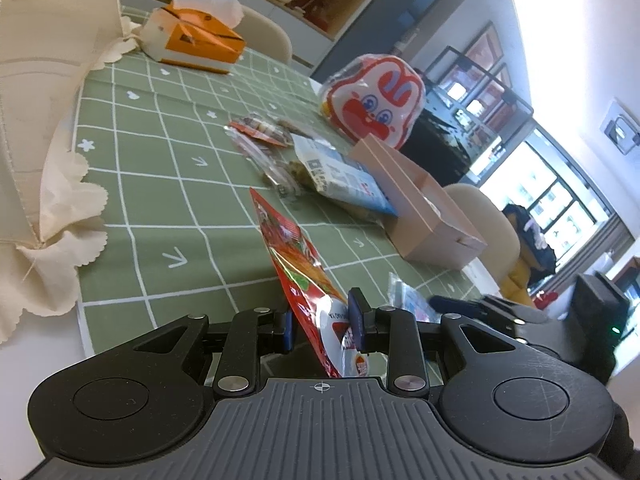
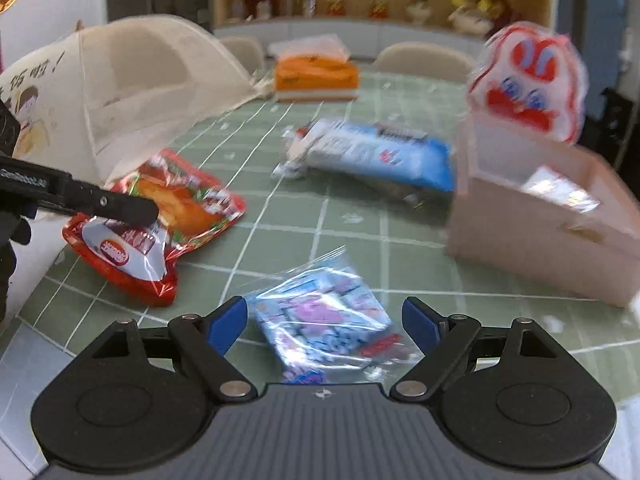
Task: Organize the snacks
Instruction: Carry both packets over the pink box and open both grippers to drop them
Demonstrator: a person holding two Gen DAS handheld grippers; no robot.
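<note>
My left gripper [image 1: 322, 326] is shut on a red snack packet [image 1: 298, 268], holding it edge-on over the green checked tablecloth [image 1: 160, 184]; the same packet [image 2: 160, 224] shows in the right wrist view with the left gripper's finger [image 2: 120, 206] across it. My right gripper [image 2: 324, 320] is open, its blue pads either side of a clear bag of blue-and-pink sweets [image 2: 320, 320] lying on the cloth. A pink organizer box [image 2: 540, 224] stands at right, also seen in the left wrist view [image 1: 416, 204], with a red-and-white rabbit-face bag [image 2: 528, 80] behind it.
A blue-and-white snack pack [image 2: 380, 152] lies mid-table, with small clear packets [image 1: 260, 132] beyond it. A cream mesh food cover [image 2: 132, 84] stands at left. An orange tissue box [image 2: 316, 74] sits at the far edge. Chairs [image 2: 424, 58] stand behind the table.
</note>
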